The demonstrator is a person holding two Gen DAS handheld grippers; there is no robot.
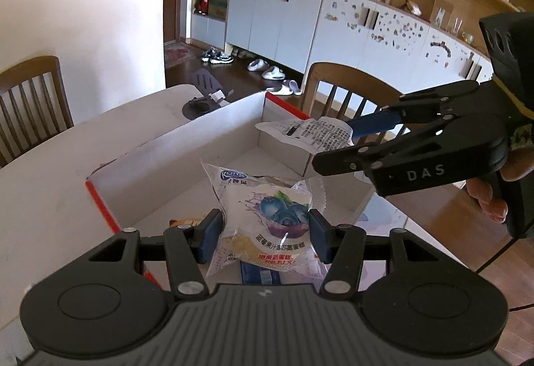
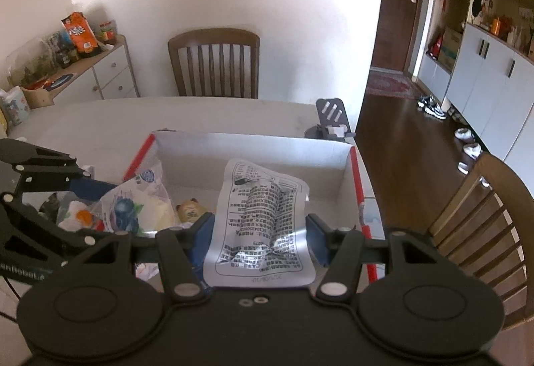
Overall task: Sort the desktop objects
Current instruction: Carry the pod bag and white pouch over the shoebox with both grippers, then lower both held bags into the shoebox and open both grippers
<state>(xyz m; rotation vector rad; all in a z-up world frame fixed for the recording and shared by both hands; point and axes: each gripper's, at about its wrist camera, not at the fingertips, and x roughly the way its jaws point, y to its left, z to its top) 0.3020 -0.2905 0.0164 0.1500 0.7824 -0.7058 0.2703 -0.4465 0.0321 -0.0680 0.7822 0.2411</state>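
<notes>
My left gripper (image 1: 265, 237) is shut on a clear blueberry cake packet (image 1: 267, 215) and holds it over the near end of an open white cardboard box (image 1: 207, 129) with red edges. My right gripper (image 2: 258, 240) is shut on a white snack packet with black print (image 2: 263, 219), held over the same box (image 2: 253, 149). In the left wrist view that packet (image 1: 307, 130) hangs at the box's far right, pinched by the right gripper (image 1: 353, 139). The left gripper (image 2: 96, 189) and blueberry packet (image 2: 133, 199) show at the left of the right wrist view.
Inside the box lie a small bear-shaped snack (image 2: 190, 210) and other packets (image 2: 80, 215). A grey phone stand (image 2: 330, 119) sits on the white table (image 2: 100, 119) behind the box. Wooden chairs (image 2: 213, 62) stand around the table; another chair (image 1: 347, 88) is beyond the box.
</notes>
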